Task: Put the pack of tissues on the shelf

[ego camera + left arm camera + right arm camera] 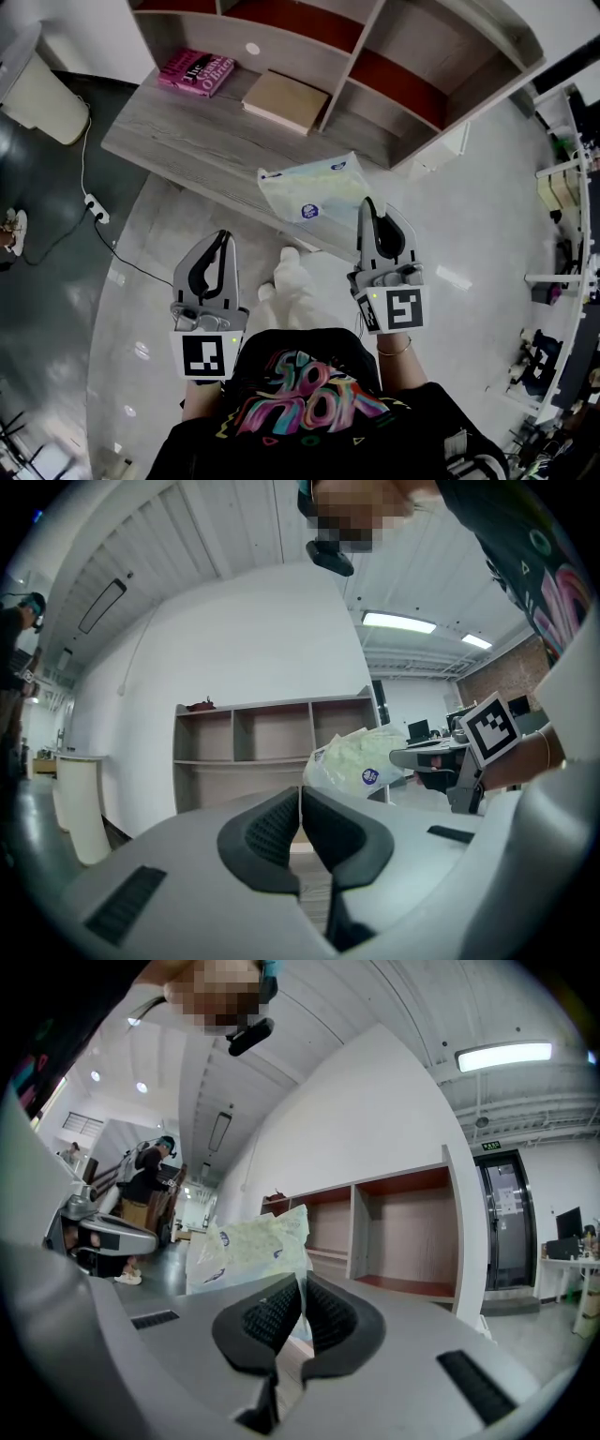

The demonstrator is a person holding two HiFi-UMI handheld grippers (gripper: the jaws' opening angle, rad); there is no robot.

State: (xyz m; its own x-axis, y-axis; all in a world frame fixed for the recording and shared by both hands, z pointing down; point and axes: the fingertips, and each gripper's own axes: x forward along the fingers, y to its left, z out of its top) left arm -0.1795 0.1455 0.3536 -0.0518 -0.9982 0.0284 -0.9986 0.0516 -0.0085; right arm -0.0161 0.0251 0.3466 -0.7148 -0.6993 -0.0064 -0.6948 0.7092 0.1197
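Note:
The pack of tissues (316, 193), pale green plastic with a round blue sticker, hangs in the air in front of the shelf unit (394, 56). My right gripper (368, 208) is shut on the pack's plastic edge; in the right gripper view the pack (246, 1249) rises from between the pinched pads (281, 1312). My left gripper (225, 239) is held lower left, shut and empty. From the left gripper view the pack (361, 758) shows to the right with the shelf unit (272, 752) behind it.
A pink book (196, 72) and a tan flat box (285, 100) lie on the shelf unit's lower wooden board (187, 131). A power strip and cable (94, 203) lie on the floor at left. A white rack (562, 225) stands at right. A person stands far off (148, 1185).

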